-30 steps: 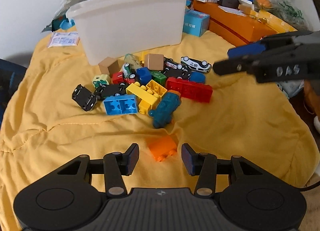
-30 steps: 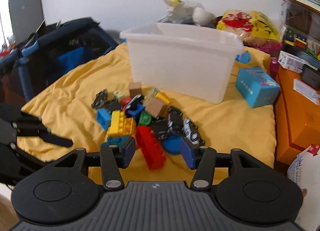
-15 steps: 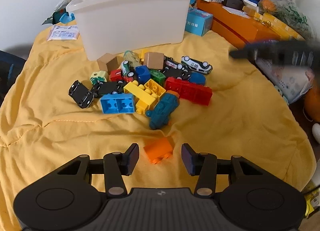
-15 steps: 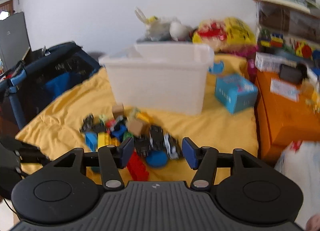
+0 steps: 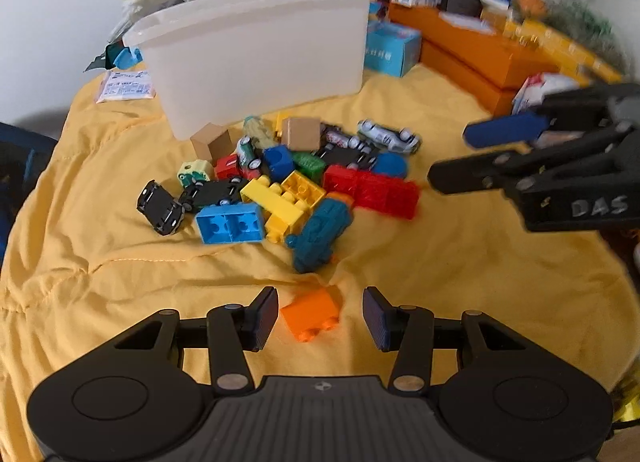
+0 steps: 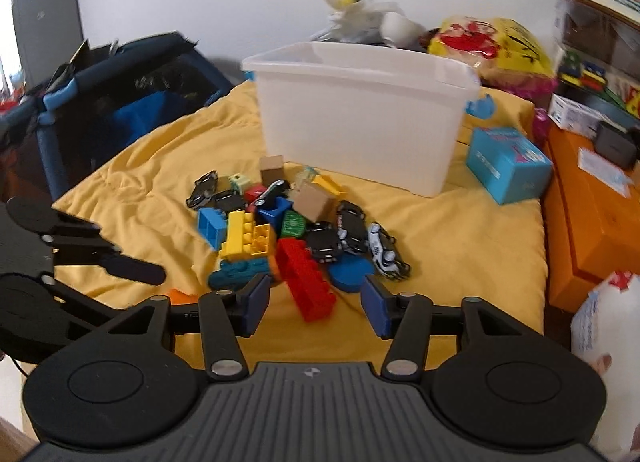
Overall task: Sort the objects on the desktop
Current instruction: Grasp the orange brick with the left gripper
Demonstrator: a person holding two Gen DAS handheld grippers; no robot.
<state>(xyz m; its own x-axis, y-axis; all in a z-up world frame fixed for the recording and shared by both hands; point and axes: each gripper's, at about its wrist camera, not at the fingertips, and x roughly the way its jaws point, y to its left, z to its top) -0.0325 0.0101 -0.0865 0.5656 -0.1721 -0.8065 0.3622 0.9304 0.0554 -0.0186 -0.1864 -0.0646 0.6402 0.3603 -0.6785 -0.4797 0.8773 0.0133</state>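
Note:
A pile of toy bricks and toy cars lies on the yellow bedspread in front of a white plastic bin. A lone orange brick lies between the fingers of my left gripper, which is open and not touching it. My right gripper is open and empty, just in front of a long red brick at the near edge of the pile. The right gripper also shows in the left wrist view, at the right of the pile.
A blue cardboard box stands right of the bin. Orange boxes and clutter line the right side. A dark blue playpen stands to the left. Bags and toys are heaped behind the bin.
The right gripper swung up and away, then came back down toward the pile's right side. The left gripper stayed over the orange brick, open.

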